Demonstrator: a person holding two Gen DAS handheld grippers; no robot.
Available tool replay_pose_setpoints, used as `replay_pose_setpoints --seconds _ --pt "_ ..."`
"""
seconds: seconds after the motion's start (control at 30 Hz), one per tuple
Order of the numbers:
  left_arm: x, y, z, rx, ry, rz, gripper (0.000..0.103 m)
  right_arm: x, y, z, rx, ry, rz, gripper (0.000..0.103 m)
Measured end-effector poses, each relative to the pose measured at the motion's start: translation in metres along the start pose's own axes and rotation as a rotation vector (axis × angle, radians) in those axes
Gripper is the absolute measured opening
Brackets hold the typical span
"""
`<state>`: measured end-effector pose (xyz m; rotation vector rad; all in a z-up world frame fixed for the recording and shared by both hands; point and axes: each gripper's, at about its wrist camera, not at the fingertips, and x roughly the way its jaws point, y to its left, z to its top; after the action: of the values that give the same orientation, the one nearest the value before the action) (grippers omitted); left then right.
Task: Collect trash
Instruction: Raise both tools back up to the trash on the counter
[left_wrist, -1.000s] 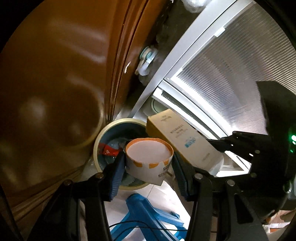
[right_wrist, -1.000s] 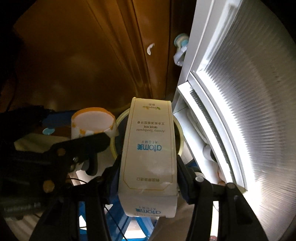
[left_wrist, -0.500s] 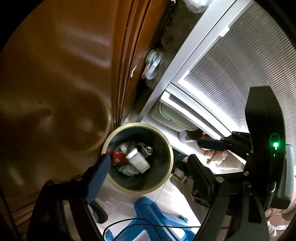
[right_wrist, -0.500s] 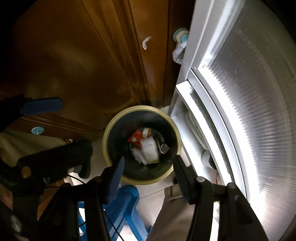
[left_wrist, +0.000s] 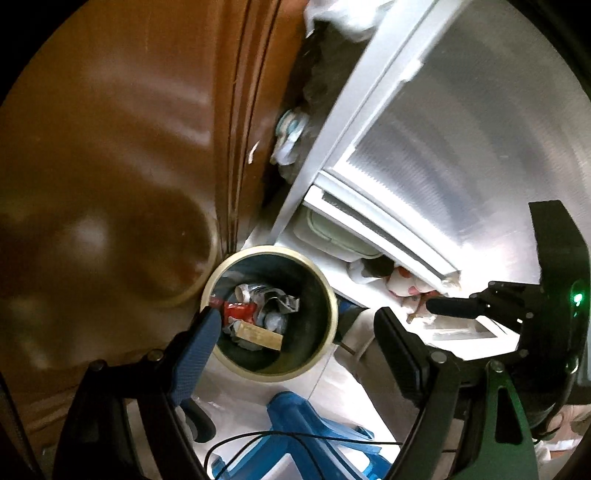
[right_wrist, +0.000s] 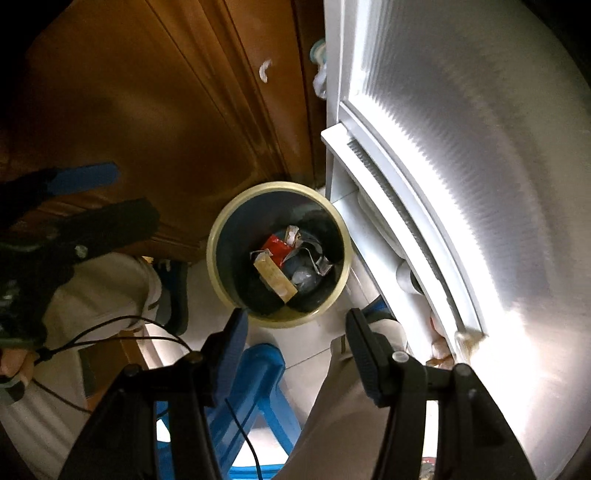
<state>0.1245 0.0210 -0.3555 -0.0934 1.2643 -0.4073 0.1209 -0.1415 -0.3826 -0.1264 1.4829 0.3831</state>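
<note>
Left claw (left_wrist: 291, 332) apart, empty | right claw (right_wrist: 295, 328) apart, empty | we hover both over trash bin (right_wrist: 221, 236), directly below | tan box (right_wrist: 275, 277) lies diagonally inside

Left gripper (left_wrist: 295, 332): black linkage with silver screws, blue finger pads (left_wrist: 195, 347). Right gripper (right_wrist: 293, 334): the same black build, green light (left_wrist: 577, 297), thin black cable (right_wrist: 96, 332). Beige trousers (right_wrist: 332, 413).
</note>
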Motion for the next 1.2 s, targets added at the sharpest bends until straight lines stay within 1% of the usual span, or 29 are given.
replay_pose_setpoints --seconds 0.13,0.23,0.27,0.3,0.43,0.5,0.6,0.67,0.8,0.9,1.0,1.03,1.13,1.2 --pt "-0.031 -0.014 -0.006 -0.003 -0.041 -0.005 0.084 -0.034 -0.002 -0.006 0.011 -0.034 0.015 0.055" --pt "-0.056 -0.024 -0.012 0.012 -0.068 -0.016 0.084 -0.062 -0.003 -0.013 0.003 -0.084 0.011 0.055" --pt "-0.071 -0.031 -0.015 0.025 -0.092 -0.017 0.084 -0.072 -0.003 -0.015 -0.001 -0.104 0.011 0.055" --pt "-0.079 -0.035 -0.016 0.034 -0.105 -0.018 0.084 -0.085 -0.002 -0.019 -0.005 -0.126 0.012 0.055" --pt "-0.127 -0.056 -0.02 0.096 -0.202 -0.018 0.085 -0.133 -0.001 -0.029 -0.009 -0.214 0.024 0.055" --pt "-0.153 -0.069 -0.019 0.124 -0.255 -0.011 0.085 -0.16 0.0 -0.033 -0.014 -0.276 0.037 0.055" --pt "-0.181 -0.082 -0.014 0.145 -0.293 -0.009 0.085 -0.2 0.004 -0.04 -0.033 -0.372 0.046 0.055" --pt "-0.201 -0.089 -0.006 0.157 -0.296 -0.017 0.085 -0.226 0.005 -0.043 -0.035 -0.434 0.057 0.055" --pt "-0.236 -0.097 0.017 0.161 -0.318 -0.057 0.085 -0.274 0.002 -0.045 -0.052 -0.555 0.07 0.055" --pt "-0.26 -0.106 0.04 0.163 -0.346 -0.02 0.085 -0.311 -0.004 -0.041 -0.055 -0.63 0.066 0.055" --pt "-0.275 -0.119 0.061 0.198 -0.359 -0.021 0.085 -0.336 -0.016 -0.025 -0.047 -0.643 0.041 0.055" --pt "-0.281 -0.125 0.072 0.21 -0.363 -0.009 0.085 -0.341 -0.022 -0.02 -0.041 -0.65 0.033 0.055" --pt "-0.287 -0.138 0.1 0.232 -0.369 0.014 0.085 -0.364 -0.044 -0.002 0.015 -0.679 -0.02 0.055" --pt "-0.294 -0.144 0.123 0.219 -0.375 0.024 0.085 -0.375 -0.063 0.012 0.076 -0.673 -0.042 0.055"
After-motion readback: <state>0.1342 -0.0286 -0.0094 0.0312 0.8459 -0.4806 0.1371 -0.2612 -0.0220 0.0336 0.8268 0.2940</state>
